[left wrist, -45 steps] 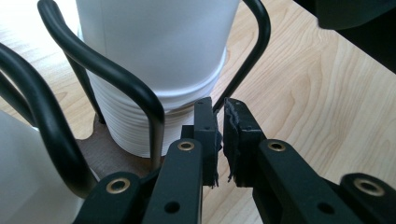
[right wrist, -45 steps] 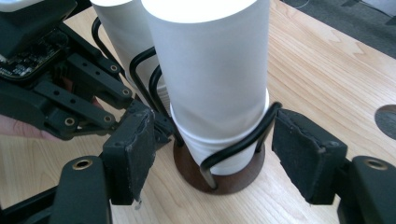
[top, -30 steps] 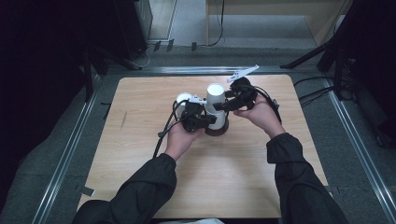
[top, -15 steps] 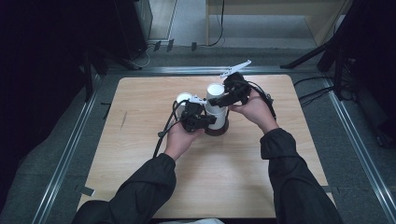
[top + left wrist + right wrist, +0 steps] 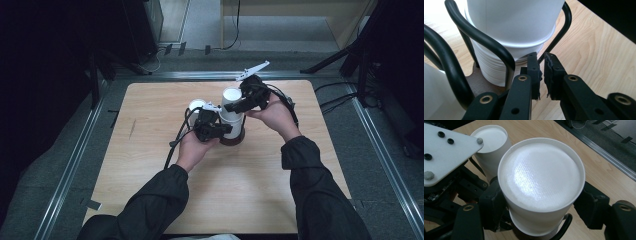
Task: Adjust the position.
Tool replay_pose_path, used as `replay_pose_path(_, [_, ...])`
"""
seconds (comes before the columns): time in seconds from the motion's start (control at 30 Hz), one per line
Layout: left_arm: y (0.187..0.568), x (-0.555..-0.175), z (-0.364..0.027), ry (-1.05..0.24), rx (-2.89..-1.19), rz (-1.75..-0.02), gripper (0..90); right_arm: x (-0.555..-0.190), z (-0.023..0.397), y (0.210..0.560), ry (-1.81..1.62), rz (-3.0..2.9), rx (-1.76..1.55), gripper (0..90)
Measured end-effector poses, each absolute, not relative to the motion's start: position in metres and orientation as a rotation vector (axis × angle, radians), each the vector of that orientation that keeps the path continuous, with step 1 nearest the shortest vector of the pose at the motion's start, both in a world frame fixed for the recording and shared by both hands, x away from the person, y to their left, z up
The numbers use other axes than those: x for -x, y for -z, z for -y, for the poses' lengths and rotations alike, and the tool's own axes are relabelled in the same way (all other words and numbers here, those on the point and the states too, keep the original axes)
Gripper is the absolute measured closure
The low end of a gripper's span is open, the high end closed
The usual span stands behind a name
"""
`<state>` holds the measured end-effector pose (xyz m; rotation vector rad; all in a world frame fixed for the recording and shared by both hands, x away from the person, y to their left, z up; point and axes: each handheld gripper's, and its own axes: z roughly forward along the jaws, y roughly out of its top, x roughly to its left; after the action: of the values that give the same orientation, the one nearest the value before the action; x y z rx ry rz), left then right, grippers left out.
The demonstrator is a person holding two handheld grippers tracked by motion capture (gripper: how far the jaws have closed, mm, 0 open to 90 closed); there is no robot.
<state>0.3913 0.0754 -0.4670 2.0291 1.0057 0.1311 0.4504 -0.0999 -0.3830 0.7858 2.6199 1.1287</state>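
A white paper cup [image 5: 541,177], upside down, sat on top of a stack of cups [image 5: 496,67] in a black wire holder [image 5: 481,42]. The right claw [image 5: 239,106] gripped this top cup, one jaw pressed on each side. Lower on the stack, the left claw [image 5: 541,72] was nearly closed, its jaws a sliver apart and holding nothing, beside the holder's wire. A second white cup [image 5: 489,145] stood just beyond, on the wooden table [image 5: 150,110].

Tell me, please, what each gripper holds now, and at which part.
The right gripper clamps the top paper cup by its side wall. The left gripper is nearly shut on the black wire holder.
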Motion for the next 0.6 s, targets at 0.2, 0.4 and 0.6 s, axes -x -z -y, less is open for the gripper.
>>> replay_pose_path(0.2, [0.467,-0.391,-0.075,-0.133,-2.029,-1.009,83.2,-0.449,0.099,0.376,-1.115,-2.628,-0.785,31.1])
replay_pose_path(0.4, [0.467,-0.391,-0.075,-0.133,-2.034,-1.011,83.1,-0.449,0.099,0.366,-1.121,-2.623,-0.791,31.2])
replay_pose_path(0.6, [0.467,-0.391,-0.075,-0.128,-2.030,-1.012,82.3,-0.447,0.103,0.351,-1.154,-2.615,-0.799,31.3])
